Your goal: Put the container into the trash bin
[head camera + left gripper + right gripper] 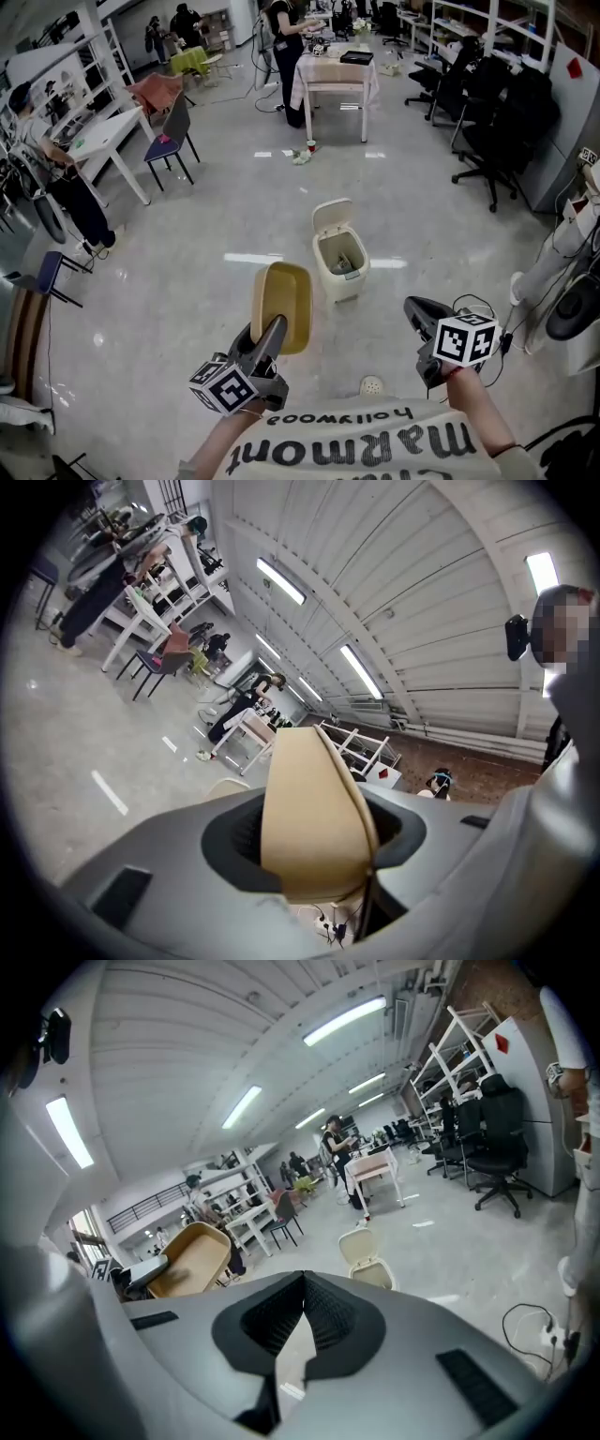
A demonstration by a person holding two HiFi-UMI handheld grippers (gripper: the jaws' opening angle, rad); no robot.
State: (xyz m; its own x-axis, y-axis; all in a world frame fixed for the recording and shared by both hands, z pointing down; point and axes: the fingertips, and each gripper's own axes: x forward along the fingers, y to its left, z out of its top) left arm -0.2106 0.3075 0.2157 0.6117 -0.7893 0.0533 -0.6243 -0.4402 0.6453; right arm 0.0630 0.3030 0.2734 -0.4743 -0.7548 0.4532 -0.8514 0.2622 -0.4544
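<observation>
The left hand-held gripper [271,330] is clamped on the container [282,306] – a shallow tan tray with rounded corners. In the head view the container stands on edge above the jaws, its hollow side facing right. In the left gripper view the container [315,816] fills the gap between the two dark pads, which press on its rim from either side.

The right hand-held gripper [418,307] holds nothing. In the right gripper view its jaws meet at the tips [302,1282], with only bare floor showing through the narrow slit below them. It points down and forward, and its marker cube [466,339] sits near the person's wrist.

The bin [343,282] stands on the floor [187,272] ahead of both hand-held grippers, between them in the head view and apart from the container. It is small and cream, and its lid [333,217] is tipped up and back – the mouth is open. Some rubbish already lies inside it, though I cannot tell what. The right gripper view shows the same bin [373,1273] with the lid raised, and the container [192,1260] off to the left, its hollow side toward the camera.

A small round pale thing [372,385] lies on the floor near the person's body, between the two hand-held grippers.
</observation>
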